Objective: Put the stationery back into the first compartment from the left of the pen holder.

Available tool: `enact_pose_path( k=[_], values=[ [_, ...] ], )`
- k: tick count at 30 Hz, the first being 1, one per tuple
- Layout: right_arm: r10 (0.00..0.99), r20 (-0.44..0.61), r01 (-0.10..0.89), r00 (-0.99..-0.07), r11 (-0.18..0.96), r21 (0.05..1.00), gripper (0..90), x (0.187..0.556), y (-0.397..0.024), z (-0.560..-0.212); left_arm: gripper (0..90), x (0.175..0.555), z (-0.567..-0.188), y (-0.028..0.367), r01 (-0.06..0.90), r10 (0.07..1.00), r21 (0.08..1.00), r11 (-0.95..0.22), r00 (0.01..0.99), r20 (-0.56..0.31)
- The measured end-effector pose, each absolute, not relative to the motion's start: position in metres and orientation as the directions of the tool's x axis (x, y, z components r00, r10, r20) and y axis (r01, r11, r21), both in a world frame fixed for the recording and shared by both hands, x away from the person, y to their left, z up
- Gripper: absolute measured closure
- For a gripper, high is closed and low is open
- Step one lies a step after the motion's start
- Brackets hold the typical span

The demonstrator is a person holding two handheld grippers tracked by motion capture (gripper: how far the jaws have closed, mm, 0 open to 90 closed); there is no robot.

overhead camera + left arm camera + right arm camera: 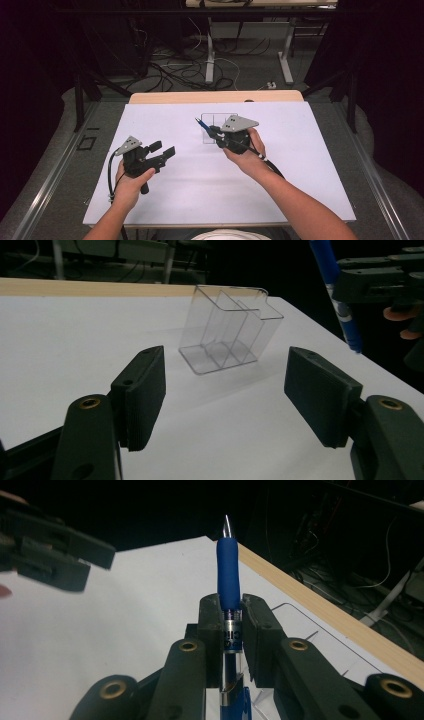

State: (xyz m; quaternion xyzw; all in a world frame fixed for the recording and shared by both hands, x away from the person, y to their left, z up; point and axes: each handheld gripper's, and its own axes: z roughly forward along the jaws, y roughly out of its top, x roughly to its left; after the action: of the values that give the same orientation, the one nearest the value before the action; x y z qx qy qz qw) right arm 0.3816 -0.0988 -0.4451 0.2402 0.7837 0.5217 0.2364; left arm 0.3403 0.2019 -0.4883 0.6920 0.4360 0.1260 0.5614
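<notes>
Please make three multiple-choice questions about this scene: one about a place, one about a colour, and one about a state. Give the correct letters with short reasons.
1. Where does the clear organizer stand?
A. on the white table top
B. on the floor
C. in the left tool

2. What colour is the grip of the pen?
A. red
B. blue
C. green

3. What is the state of the right tool?
A. open and empty
B. shut on the organizer
C. shut on the pen

Answers:
1. A: the left gripper view shows it standing on the white table top, beyond the open jaws of the left tool.
2. B: the right gripper view shows a blue grip below the metal tip.
3. C: both jaws press against the pen's barrel, with the tip pointing away from the tool.
</notes>
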Motion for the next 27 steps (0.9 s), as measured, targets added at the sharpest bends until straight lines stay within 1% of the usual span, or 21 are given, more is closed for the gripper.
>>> enact_pose_path(
  k=[3,10,13,14,17,23,27],
  values=[
    [0.63,-0.077,0.156,-0.773,0.306,0.939,79.7,0.384,-0.1,-0.444,33.7,0.343,-0.488,0.192,0.491,0.721,0.871,0.034,0.592,-0.362],
    [0.647,0.016,0.203,-0.762,0.216,0.955,79.7,0.388,-0.102,-0.444,43.5,0.349,-0.485,0.174,0.552,0.656,0.83,0.08,0.599,-0.461],
    [0.649,0.03,0.206,-0.76,0.197,0.958,79.7,0.388,-0.103,-0.444,44.8,0.352,-0.483,0.167,0.565,0.646,0.822,0.069,0.603,-0.468],
    [0.652,0.037,0.205,-0.758,0.185,0.961,79.7,0.388,-0.103,-0.444,45.0,0.353,-0.483,0.165,0.554,0.646,0.83,0.064,0.611,-0.457],
    [0.657,0.077,0.226,-0.75,0.145,0.963,79.7,0.389,-0.105,-0.444,45.1,0.356,-0.481,0.157,0.559,0.63,0.826,0.073,0.616,-0.473],
    [0.671,0.135,0.248,-0.729,0.075,0.966,79.7,0.392,-0.109,-0.448,45.1,0.361,-0.479,0.147,0.547,0.629,0.834,0.07,0.625,-0.463],
    [0.681,0.167,0.262,-0.713,0.037,0.964,79.7,0.393,-0.112,-0.449,47.9,0.364,-0.477,0.141,0.548,0.624,0.833,0.073,0.626,-0.467]
  ],
)
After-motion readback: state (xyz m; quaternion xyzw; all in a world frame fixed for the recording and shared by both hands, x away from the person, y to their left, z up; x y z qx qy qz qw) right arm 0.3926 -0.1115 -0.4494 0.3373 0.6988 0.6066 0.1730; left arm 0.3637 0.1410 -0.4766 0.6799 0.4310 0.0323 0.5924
